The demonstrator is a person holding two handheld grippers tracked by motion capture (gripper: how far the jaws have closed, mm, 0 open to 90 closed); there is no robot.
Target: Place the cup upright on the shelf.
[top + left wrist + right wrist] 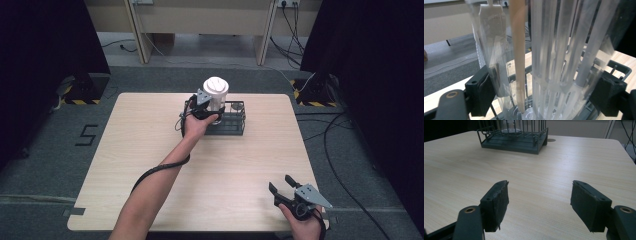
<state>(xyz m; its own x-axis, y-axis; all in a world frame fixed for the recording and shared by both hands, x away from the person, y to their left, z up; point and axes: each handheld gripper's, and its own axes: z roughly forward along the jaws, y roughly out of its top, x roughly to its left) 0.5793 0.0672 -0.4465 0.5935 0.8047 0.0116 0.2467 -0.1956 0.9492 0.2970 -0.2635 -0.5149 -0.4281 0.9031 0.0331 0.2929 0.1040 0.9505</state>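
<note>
High view: left gripper [212, 114] clamps a clear jar [216, 98] in the wire basket [235, 125] at 12 o'clock; right gripper [281, 186], wide open and empty, at 5 o'clock.

Jar [216, 95] in rack [235, 131] (table's far side)

Left gripper [210, 111] reached far forward, jaws clamped; right gripper [282, 186] near, jaws apart.
</note>
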